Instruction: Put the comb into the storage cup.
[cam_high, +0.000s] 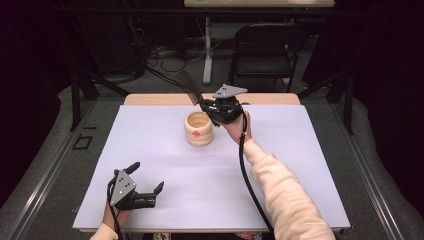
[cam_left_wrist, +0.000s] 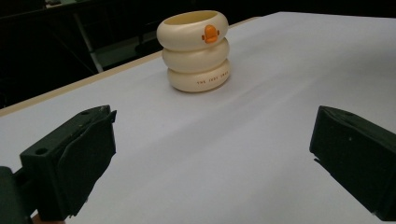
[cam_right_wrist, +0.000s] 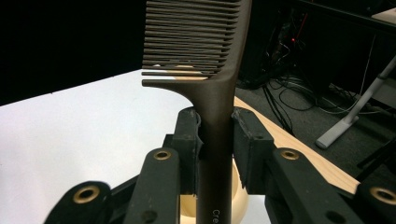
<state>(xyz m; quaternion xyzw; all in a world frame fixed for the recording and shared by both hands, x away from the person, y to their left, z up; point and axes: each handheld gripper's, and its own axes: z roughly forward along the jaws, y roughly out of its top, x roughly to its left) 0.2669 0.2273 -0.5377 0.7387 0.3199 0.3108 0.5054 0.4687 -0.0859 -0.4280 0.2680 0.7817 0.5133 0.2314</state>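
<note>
A cream ribbed cup (cam_high: 199, 128) with an orange duck mark stands mid-table; it also appears upright in the left gripper view (cam_left_wrist: 195, 49). My right gripper (cam_high: 206, 107) is just right of and above the cup, shut on the handle of a dark brown comb (cam_high: 189, 85) whose teeth point up and away. In the right gripper view the comb (cam_right_wrist: 210, 60) rises between the two pads (cam_right_wrist: 245, 144), with the cup (cam_right_wrist: 236, 198) partly hidden below. My left gripper (cam_high: 148, 180) rests near the front left of the table, jaws wide apart with nothing between them (cam_left_wrist: 210, 154).
A white mat (cam_high: 165, 165) covers the wooden table. Behind the table stand a black folding chair (cam_high: 267, 50) and a white table leg (cam_high: 207, 50) among cables on the floor. Dark frame rails flank both sides.
</note>
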